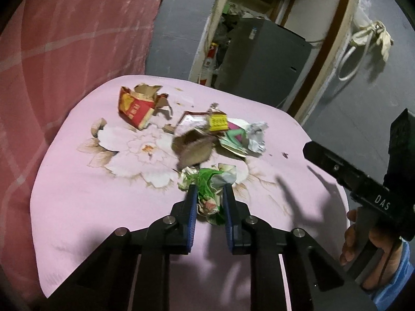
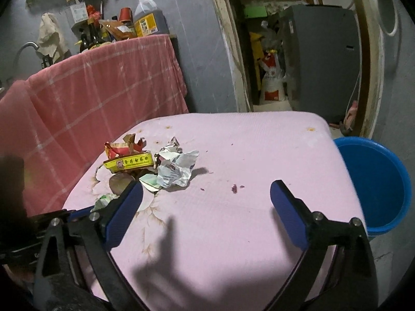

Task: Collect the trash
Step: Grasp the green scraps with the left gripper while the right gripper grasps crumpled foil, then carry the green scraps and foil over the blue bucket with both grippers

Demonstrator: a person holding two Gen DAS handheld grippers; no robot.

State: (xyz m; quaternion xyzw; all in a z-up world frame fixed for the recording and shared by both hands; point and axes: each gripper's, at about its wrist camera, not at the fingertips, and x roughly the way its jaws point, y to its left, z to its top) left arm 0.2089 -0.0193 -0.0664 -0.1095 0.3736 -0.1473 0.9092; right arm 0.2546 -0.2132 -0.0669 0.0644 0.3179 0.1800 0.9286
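The pink flowered surface (image 2: 233, 140) fills most of both views, its near edge cut off behind the tong frames. Beside its right corner stands a blue bucket (image 2: 376, 181), partly hidden by the surface and the picture edge; the inside that shows looks bare blue, but the bottom cannot be fully made out. The trash lies in a loose heap towards the far left of the surface: a torn red carton (image 1: 135, 106), a yellow box (image 2: 128, 163) whose print is too small to read, a blurred brown piece (image 1: 192, 147) of unclear kind, and crumpled white paper (image 2: 176, 171). Nearest in the left wrist view lies a crumpled green and white wrapper (image 1: 210, 184). The left tongs (image 1: 207, 191) stand narrow, blue pads pressing on that wrapper from both sides. The right tongs (image 2: 206, 194) stand wide with nothing between them, over bare pink cloth. A hand (image 1: 373, 243) holds the right tool, cut off at the frame edge.
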